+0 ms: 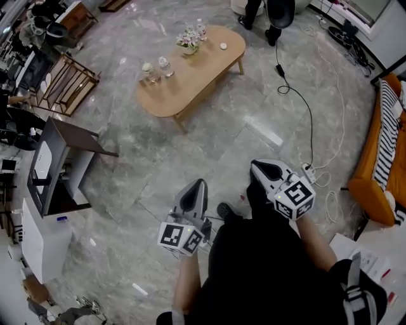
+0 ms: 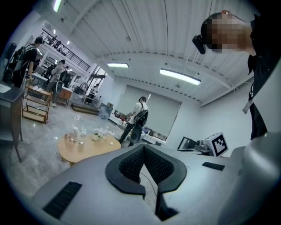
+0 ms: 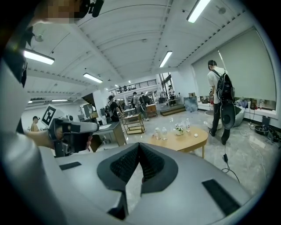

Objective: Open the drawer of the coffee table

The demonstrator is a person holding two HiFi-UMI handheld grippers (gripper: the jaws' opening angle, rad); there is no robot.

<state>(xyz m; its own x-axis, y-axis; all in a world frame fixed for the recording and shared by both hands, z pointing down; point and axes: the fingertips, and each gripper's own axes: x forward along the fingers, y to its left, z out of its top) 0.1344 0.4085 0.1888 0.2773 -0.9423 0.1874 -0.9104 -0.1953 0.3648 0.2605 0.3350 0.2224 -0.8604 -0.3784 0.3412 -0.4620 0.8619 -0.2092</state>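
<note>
The oval wooden coffee table (image 1: 190, 76) stands far ahead on the grey stone floor, with bottles, a glass and a small flower pot (image 1: 189, 42) on top. No drawer shows from here. It also appears small in the left gripper view as the coffee table (image 2: 88, 148) and in the right gripper view as the coffee table (image 3: 186, 139). My left gripper (image 1: 198, 183) and right gripper (image 1: 256, 164) are held low in front of the person's body, far short of the table. Both point toward it with jaws shut and nothing in them. The left gripper (image 2: 142, 146) and right gripper (image 3: 139, 144) each have their pads pressed together.
A dark side table (image 1: 66, 159) and a white box (image 1: 41, 238) stand at the left, a wooden rack (image 1: 66, 82) behind them. A black cable (image 1: 311, 120) runs over the floor to a power strip (image 1: 309, 171). An orange sofa (image 1: 377, 165) is at the right. A person (image 1: 266, 19) stands beyond the table.
</note>
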